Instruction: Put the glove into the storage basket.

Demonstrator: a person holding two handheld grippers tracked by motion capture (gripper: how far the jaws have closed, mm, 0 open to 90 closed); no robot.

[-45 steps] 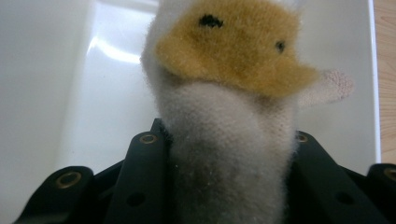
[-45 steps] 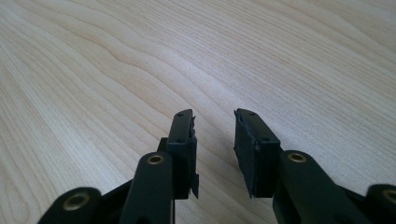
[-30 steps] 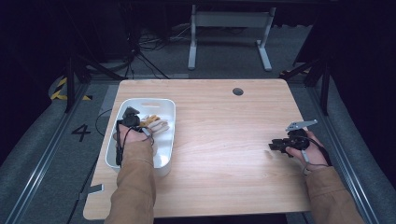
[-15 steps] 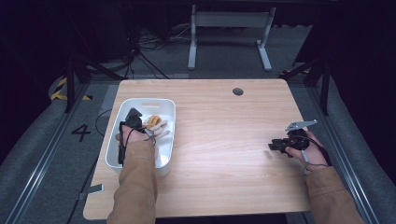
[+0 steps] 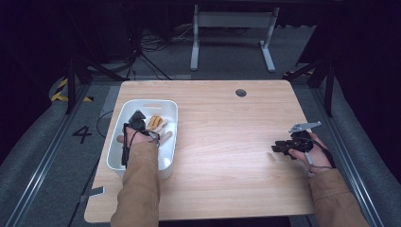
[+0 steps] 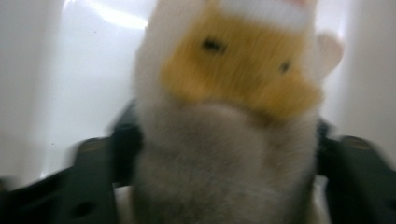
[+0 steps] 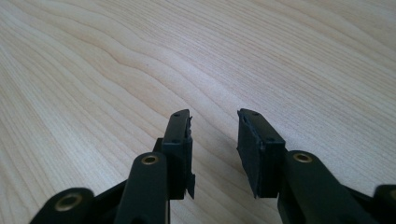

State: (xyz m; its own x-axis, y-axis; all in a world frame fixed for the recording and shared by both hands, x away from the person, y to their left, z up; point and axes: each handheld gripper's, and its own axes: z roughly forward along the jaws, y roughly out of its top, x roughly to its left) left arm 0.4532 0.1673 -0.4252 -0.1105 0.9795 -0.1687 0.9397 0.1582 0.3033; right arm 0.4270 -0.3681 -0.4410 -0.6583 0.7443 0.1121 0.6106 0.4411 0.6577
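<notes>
A plush toy (image 5: 156, 124) with cream fur and an orange face lies in the white tub (image 5: 142, 102) at the table's left. My left gripper (image 5: 137, 119) reaches down into the tub over it. In the left gripper view the toy (image 6: 233, 93) is blurred and sits between the two black jaws of the left gripper (image 6: 224, 154). Those jaws have just been opening and now stand at the toy's sides. My right gripper (image 5: 276, 147) rests low over the table at the right. It (image 7: 215, 123) is open with only bare wood between its pads.
The wooden table (image 5: 227, 142) has a round cable hole (image 5: 240, 92) near its far edge. Dark floor, a desk frame and cables lie beyond it. A rail runs along each side of the table.
The left hand and the toy have shifted slightly towards the tub's far end. The right hand has kept still.
</notes>
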